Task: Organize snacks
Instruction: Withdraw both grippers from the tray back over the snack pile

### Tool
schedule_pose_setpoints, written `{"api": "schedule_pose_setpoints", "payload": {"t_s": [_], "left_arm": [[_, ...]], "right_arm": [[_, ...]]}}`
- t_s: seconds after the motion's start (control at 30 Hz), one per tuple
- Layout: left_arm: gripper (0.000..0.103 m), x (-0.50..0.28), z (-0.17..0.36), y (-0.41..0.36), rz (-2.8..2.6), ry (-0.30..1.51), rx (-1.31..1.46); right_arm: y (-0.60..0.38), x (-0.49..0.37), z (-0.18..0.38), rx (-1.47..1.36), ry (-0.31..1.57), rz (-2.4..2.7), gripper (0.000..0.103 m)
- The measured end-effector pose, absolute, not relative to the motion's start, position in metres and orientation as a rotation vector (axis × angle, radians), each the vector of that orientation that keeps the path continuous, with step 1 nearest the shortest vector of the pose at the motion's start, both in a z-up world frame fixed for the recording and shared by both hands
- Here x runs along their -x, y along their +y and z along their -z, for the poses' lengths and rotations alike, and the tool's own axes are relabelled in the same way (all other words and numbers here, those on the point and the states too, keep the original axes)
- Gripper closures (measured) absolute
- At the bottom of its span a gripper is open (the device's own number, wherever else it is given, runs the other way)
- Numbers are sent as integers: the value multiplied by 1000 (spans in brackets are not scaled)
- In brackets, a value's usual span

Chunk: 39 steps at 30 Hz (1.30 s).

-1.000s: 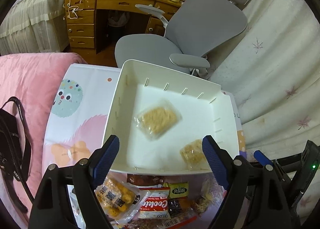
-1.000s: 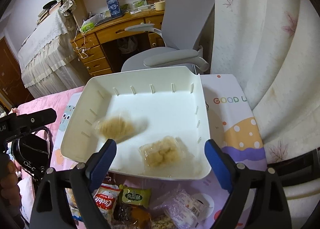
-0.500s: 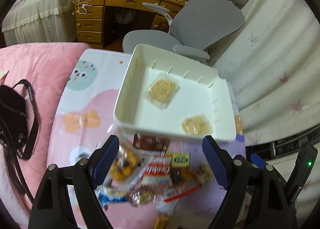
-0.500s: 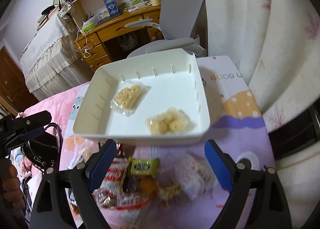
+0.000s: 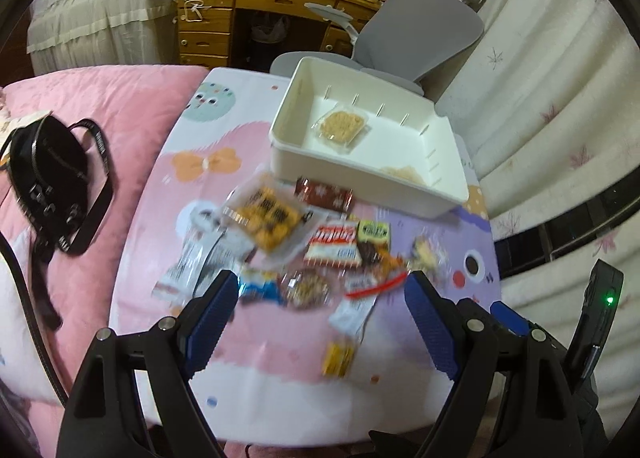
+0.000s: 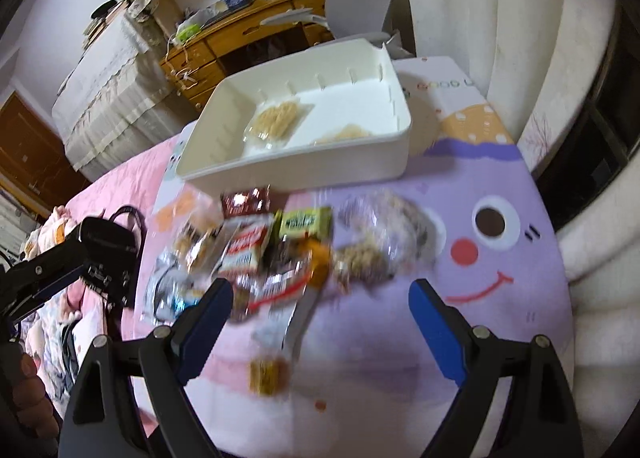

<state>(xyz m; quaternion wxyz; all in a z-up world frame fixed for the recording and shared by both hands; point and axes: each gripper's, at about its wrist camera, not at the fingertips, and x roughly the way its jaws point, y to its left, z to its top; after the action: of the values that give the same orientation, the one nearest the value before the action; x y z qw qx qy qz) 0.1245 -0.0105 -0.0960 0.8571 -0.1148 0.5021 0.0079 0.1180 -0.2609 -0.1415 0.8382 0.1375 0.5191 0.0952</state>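
Snacks mostly unsorted: loose pile [image 5: 316, 254] lies on the cartoon-print mat [image 5: 192, 161], just in front of the white bin [image 5: 360, 185]; only two clear packets of pale biscuit sit inside, one near the far wall [image 5: 342, 125], one at the near wall [image 5: 404, 173], largely hidden by the rim; rest of bin floor bare; judged early in the task, many wrapped items left to move; left gripper [image 5: 320, 318] hangs over the pile, jaws wide, nothing between them; right gripper [image 6: 320, 314] likewise wide and empty above the pile; images blurred, so labels mostly unreadable
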Motion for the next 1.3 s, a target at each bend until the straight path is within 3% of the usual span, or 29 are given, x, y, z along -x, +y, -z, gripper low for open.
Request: {"api": "schedule_pose_setpoints", "payload": {"t_s": [0.53,1.3], "left_arm": [[19,-24,107,7,-99,1110,249],[19,-24,124,71,51,1237,87]], "right_arm": [[-248,-52,163,-287,1158,-314,14],[-188,-16,188,-398,1247,-195,20]]}}
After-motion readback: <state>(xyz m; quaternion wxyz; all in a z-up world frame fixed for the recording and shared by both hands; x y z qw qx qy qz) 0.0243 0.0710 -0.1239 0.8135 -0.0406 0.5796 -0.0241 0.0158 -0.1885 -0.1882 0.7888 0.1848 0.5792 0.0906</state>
